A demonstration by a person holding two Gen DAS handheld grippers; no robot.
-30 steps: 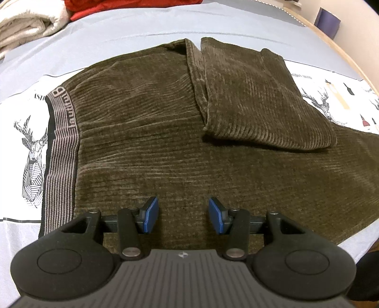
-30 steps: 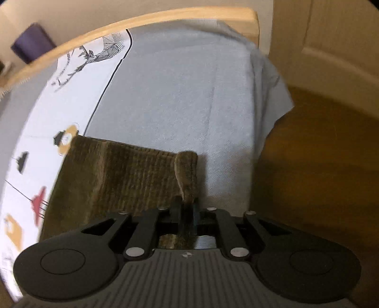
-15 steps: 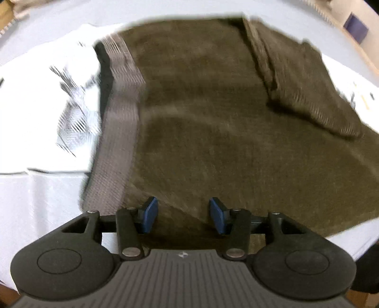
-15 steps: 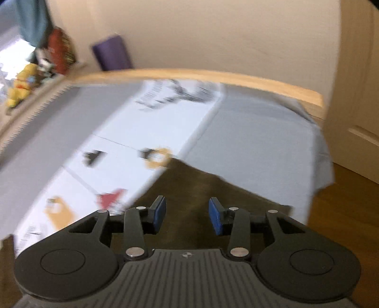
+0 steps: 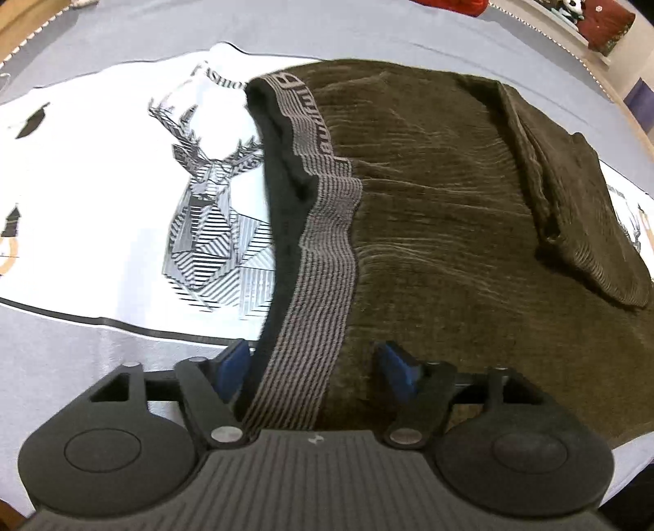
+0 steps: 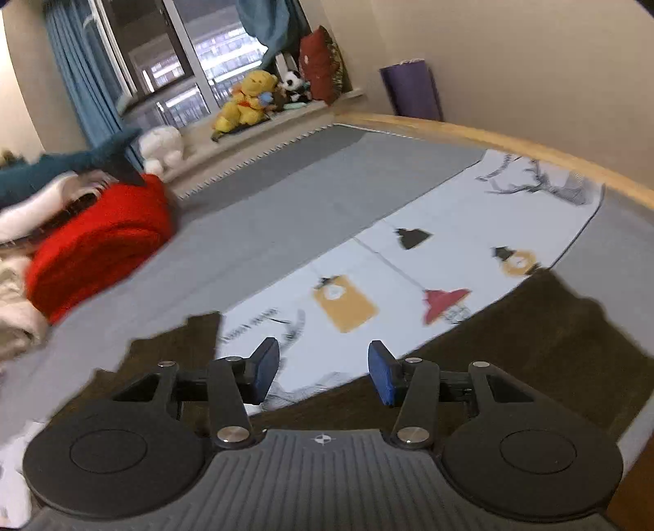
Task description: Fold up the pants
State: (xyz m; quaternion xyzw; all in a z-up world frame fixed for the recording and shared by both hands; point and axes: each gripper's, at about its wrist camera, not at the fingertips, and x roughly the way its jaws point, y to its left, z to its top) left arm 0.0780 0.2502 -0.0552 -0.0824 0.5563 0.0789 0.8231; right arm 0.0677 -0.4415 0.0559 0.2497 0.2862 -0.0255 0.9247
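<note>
Left wrist view: brown corduroy pants spread flat on the bed.
Striped grey waistband at 11 o'clock lies between the opening, unclenched left gripper; right gripper opening, empty.

A bedroom: bed, plush toys, curtained window.

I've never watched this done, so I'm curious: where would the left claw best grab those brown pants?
Probably at the striped waistband, near its closest corner, coming down from above. The band is a firm, flat edge lying between the left claw's opening pads, not yet pinched, while the pants beyond it are broad, loose fabric.
</note>
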